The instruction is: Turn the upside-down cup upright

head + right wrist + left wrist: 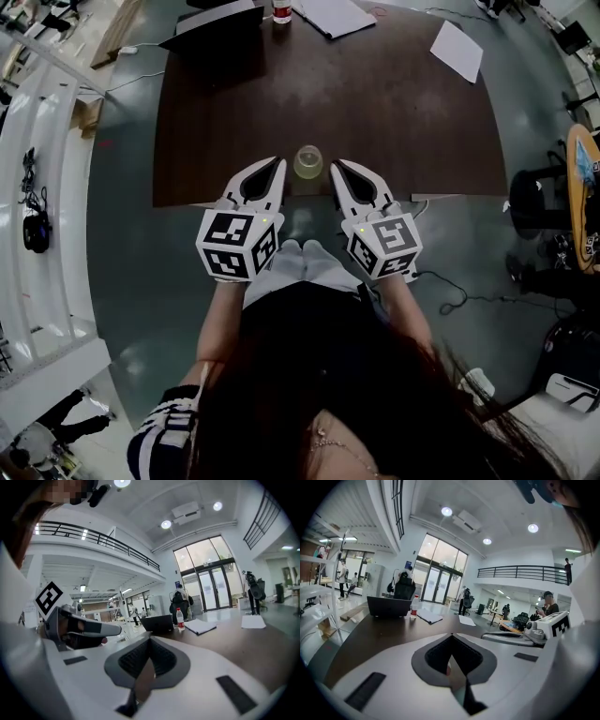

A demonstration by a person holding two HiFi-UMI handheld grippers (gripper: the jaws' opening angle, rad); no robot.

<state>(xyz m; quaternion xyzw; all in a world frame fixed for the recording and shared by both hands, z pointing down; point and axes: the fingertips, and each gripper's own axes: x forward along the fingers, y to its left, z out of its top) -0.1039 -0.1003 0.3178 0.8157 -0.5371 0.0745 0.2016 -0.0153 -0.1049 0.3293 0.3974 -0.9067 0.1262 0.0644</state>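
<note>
One translucent cup is recorded at the near edge of the brown surface; which way up it stands cannot be told. Two grippers are held at that same edge, the left gripper and the right gripper, just beside the cup on either side. Both pairs of fingers are pressed together, with nothing between them. At the surface's far edge are noted one laptop, one bottle, one notebook and one loose sheet.
</note>
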